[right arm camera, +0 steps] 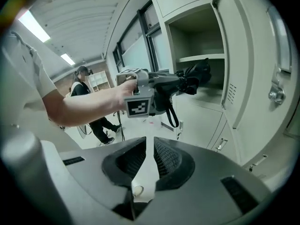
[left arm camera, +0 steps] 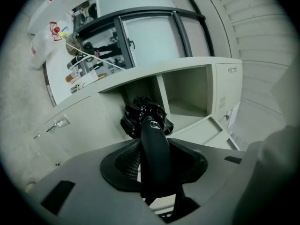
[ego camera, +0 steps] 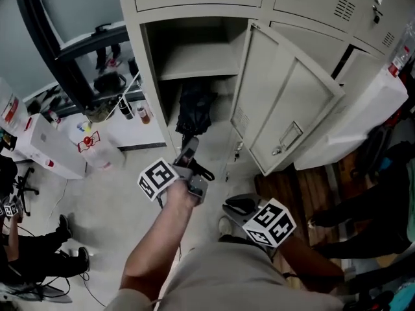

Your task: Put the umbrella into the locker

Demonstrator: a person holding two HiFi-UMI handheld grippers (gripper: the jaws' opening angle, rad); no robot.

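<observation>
A folded black umbrella is held out level, its bunched canopy end at the mouth of the open locker, below the inner shelf. My left gripper is shut on the umbrella's handle. In the left gripper view the handle runs up between the pads and the canopy points at the opening. In the right gripper view the umbrella shows in front of the compartment. My right gripper hangs lower right, apart from it; its pads stand a narrow gap apart, with nothing between.
The locker door swings open to the right, close to my right gripper. White bags and a box plus bottles lie left of the locker. A person in dark clothes is at the far left. Wood flooring lies right.
</observation>
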